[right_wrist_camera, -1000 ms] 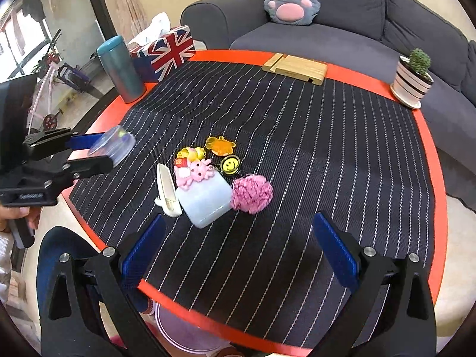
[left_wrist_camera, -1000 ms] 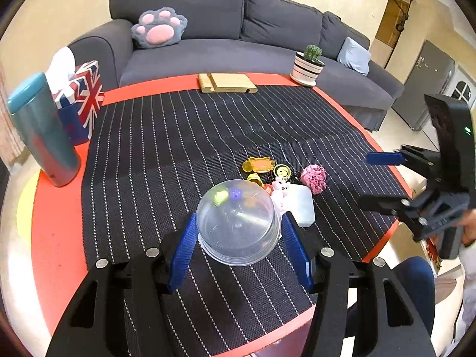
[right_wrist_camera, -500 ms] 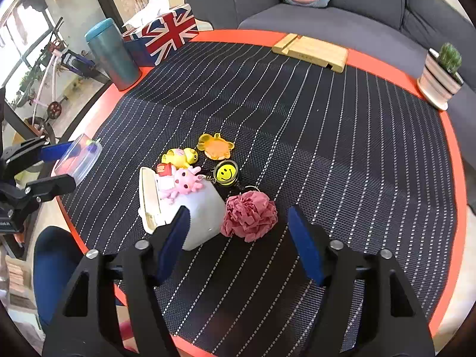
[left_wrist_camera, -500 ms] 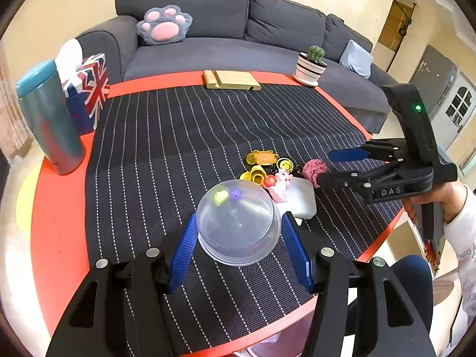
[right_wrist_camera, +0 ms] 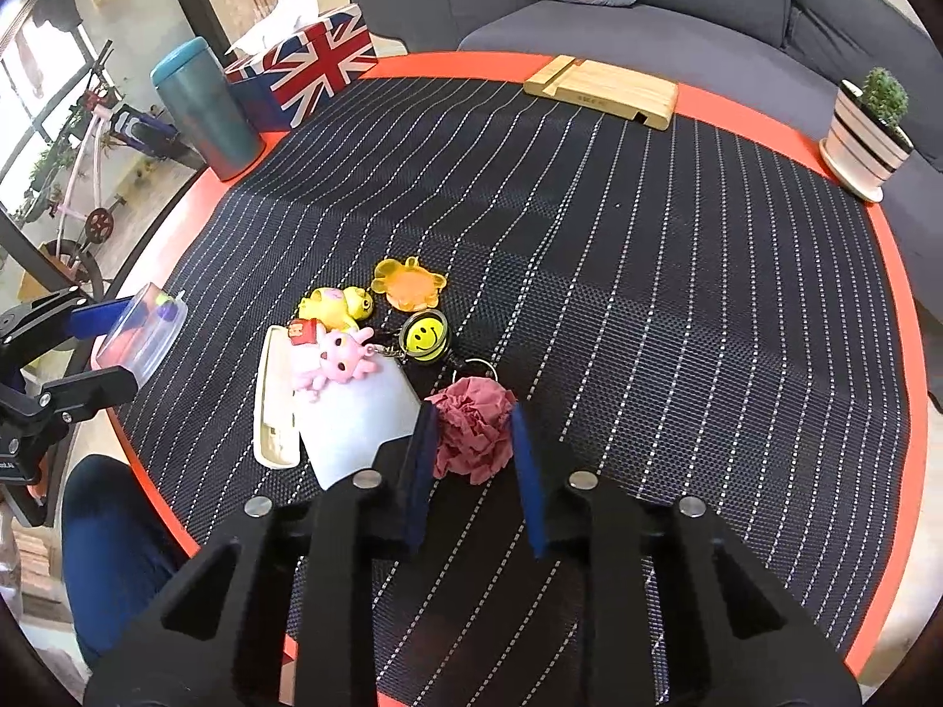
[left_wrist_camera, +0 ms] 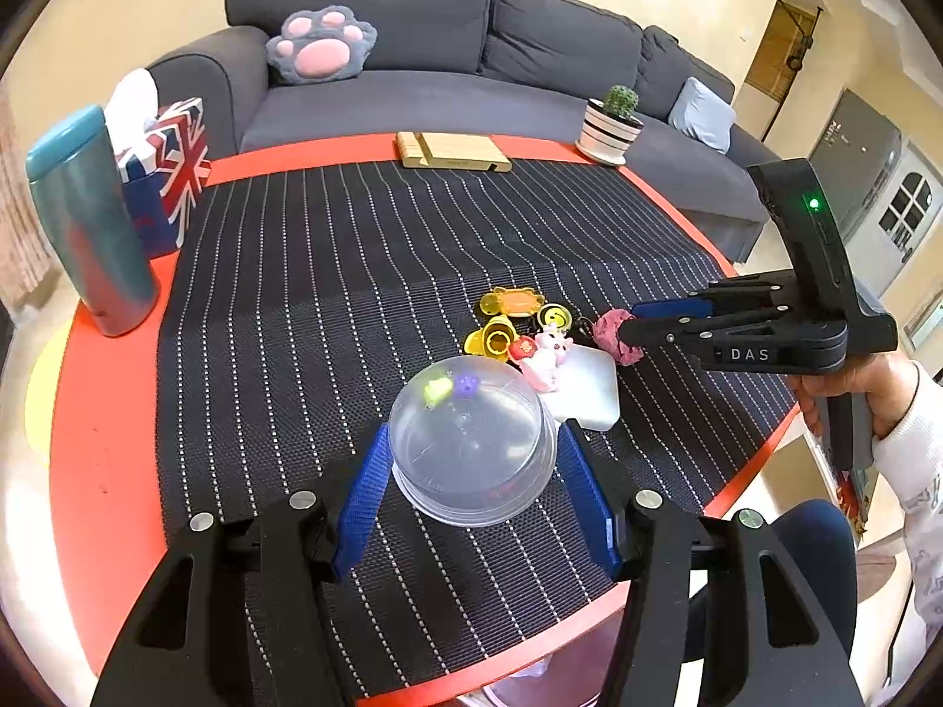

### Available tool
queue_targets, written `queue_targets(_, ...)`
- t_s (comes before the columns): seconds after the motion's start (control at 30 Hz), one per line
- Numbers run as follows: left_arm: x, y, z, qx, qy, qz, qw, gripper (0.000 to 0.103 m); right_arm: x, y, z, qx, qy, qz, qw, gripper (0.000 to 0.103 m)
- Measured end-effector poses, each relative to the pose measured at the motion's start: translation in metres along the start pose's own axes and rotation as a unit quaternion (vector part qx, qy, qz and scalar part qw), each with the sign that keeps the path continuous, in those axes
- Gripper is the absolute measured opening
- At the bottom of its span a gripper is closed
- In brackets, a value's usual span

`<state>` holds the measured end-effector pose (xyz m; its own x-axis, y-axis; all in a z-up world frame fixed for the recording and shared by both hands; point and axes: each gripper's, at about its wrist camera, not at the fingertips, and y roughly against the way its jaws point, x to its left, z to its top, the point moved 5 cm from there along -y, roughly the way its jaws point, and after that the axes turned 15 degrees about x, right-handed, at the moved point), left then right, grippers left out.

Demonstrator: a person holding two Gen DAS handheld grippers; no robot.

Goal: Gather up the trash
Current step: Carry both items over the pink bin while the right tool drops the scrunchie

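My left gripper (left_wrist_camera: 473,453) is shut on a clear round plastic container (left_wrist_camera: 471,442) and holds it above the near edge of the table; it also shows in the right wrist view (right_wrist_camera: 138,339). My right gripper (right_wrist_camera: 470,421) has closed its blue pads on a crumpled pink paper ball (right_wrist_camera: 474,433) lying on the striped mat; the ball also shows in the left wrist view (left_wrist_camera: 613,333). Next to the ball lie a white box (right_wrist_camera: 348,418), a pink plush toy (right_wrist_camera: 342,356), a smiley keychain (right_wrist_camera: 425,337) and yellow and orange toys (right_wrist_camera: 406,283).
A teal tumbler (right_wrist_camera: 203,109) and a Union Jack tissue box (right_wrist_camera: 306,65) stand at the table's far left. A wooden stand (right_wrist_camera: 601,91) and a potted cactus (right_wrist_camera: 869,129) stand at the back. A grey sofa (left_wrist_camera: 448,70) lies beyond.
My right gripper has moved in toward the pink paper ball and narrowed from wide open to closed on it. My left gripper has kept holding the clear container.
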<state>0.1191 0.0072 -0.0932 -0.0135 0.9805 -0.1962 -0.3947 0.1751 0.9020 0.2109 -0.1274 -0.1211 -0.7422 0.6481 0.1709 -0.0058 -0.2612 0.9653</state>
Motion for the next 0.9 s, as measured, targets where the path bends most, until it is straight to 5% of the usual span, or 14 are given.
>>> queue_targets(0.37,-0.011,0.009,-0.004,-0.007,-0.016,0.004,0.9998,0.056,0.007,0.031,-0.019,-0.032,-0.007,-0.008,0.999,0.023)
queue_targets(0.9,-0.043,0.044,-0.027,-0.032,-0.058,0.015,0.9977,0.056,0.05,0.096,-0.09,-0.097,0.016,-0.004,0.995,0.023)
